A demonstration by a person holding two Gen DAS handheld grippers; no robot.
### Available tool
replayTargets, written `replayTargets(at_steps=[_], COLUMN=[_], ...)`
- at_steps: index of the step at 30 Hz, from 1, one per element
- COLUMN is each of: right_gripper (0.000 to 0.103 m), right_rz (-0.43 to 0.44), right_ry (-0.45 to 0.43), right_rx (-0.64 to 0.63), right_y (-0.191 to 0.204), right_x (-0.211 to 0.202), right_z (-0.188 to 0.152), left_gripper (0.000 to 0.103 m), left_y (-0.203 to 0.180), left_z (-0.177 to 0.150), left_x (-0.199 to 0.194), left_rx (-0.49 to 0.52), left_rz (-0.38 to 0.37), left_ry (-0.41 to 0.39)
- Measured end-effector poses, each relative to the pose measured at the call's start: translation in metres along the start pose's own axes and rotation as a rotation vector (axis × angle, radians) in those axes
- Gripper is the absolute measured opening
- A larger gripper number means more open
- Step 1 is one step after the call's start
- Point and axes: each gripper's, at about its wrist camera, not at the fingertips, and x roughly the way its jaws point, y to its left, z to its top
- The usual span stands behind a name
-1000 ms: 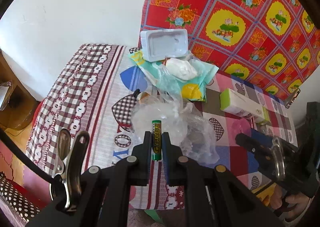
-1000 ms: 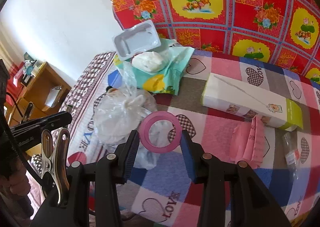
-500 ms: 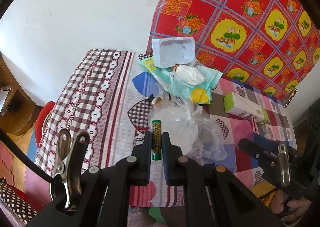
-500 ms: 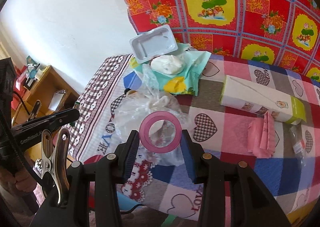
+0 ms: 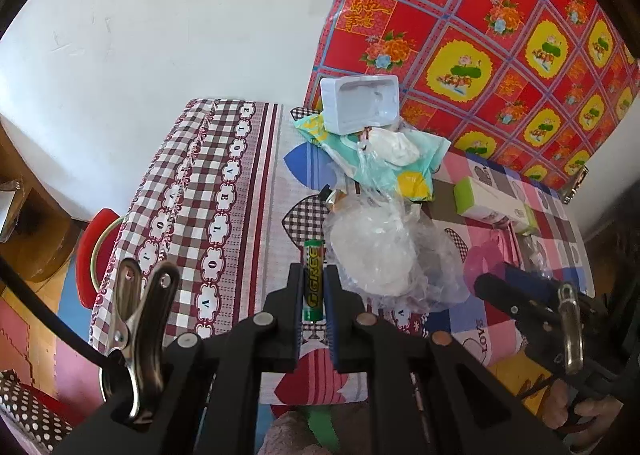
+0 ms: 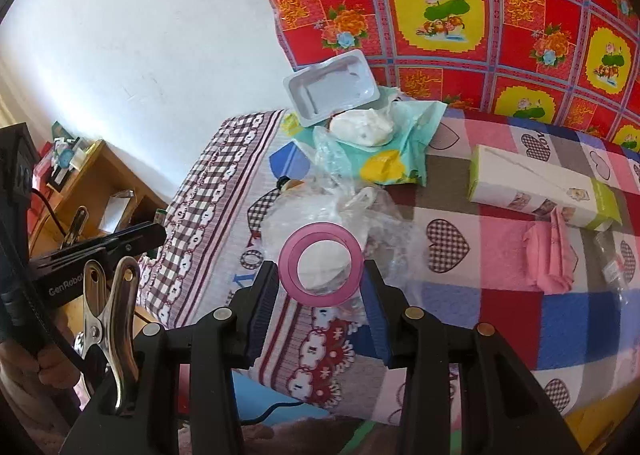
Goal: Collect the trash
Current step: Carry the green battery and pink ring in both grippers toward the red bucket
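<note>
Patchwork bedspread under everything, rubbish heaped at twelve o'clock of both grippers. Crinkly clear bag lies nearest, just ahead (a likely drop spot). Right gripper clamps a pink ring; left gripper pinches a green battery, long axis pointing forward.

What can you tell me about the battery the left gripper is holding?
The battery is a slim green cylinder with a yellow band and dark lettering, silver at both ends, looking intact. It stands lengthwise along the fingers of the left gripper, which is shut on it, both pads pressing its sides. Its far end pokes out beyond the fingertips. It is lifted clear of the table; nothing but the pads touches it. The clear plastic bag lies below it, to the right.
</note>
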Motion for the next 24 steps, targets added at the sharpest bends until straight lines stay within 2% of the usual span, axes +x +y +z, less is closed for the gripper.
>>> replayTargets(at_steps=[8,15,24], right_gripper=[0.043,0.043,0.043], right_rz=[-0.005,0.006,0.075], right_ry=[0.000,0.011,0.018], right_rx=[-0.002,-0.020,-0.078], right_y=[0.019,0.023,0.027], right_x=[0.006,0.008,0.009], right_z=[-0.006,-0.007,0.004], left_gripper=[0.010,0.010,0.010], left_y=[0.009,0.016,0.017], left_z=[-0.003,-0.005,-0.002], left_x=[-0.002,-0.004,-0.009], left_rx=[0.021,-0.011,-0.059], left_rz=[-0.004,0.016,0.070], left_ry=[0.001,0.004,-0.010])
